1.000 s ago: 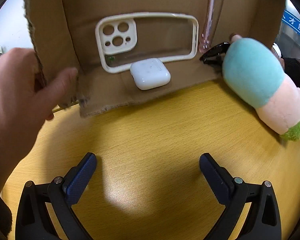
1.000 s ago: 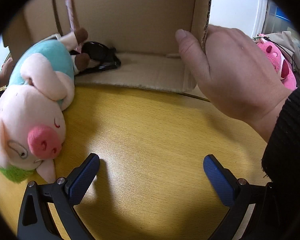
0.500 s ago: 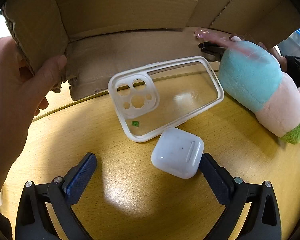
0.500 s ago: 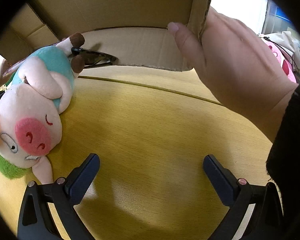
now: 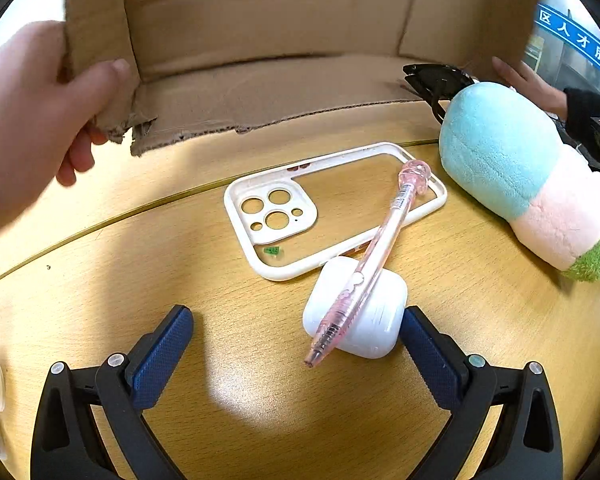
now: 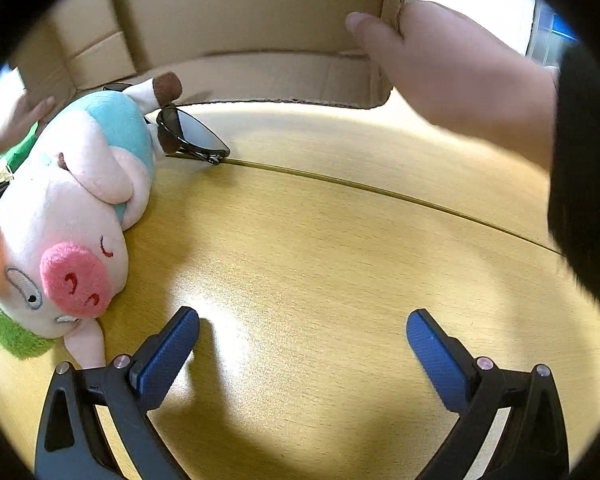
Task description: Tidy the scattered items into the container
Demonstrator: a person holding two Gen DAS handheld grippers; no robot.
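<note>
Hand (image 5: 24, 120) gripped tilted cardboard box (image 5: 260, 32) at left wall. One second before, phone case (image 5: 332, 208) and earbud case (image 5: 356, 308) lay inside box; now both were out on table (image 5: 140, 280), pink pen (image 5: 364, 272) lying across them. Plush pig (image 5: 528, 176) and sunglasses (image 5: 436, 80) lay at right, by box mouth. Judgement: tidying had not started. Left gripper (image 5: 296, 344) released, earbud case against right finger; right gripper (image 6: 302, 344) released, empty.

A tipped cardboard box (image 5: 260, 32) opens toward the table (image 5: 100, 280). A clear white-rimmed phone case (image 5: 328, 208) lies flat; a pink pen (image 5: 368, 264) lies across it and a white earbud case (image 5: 364, 316). Dark sunglasses (image 6: 188, 136) touch a plush pig (image 6: 72, 216) lying on its side.
</note>
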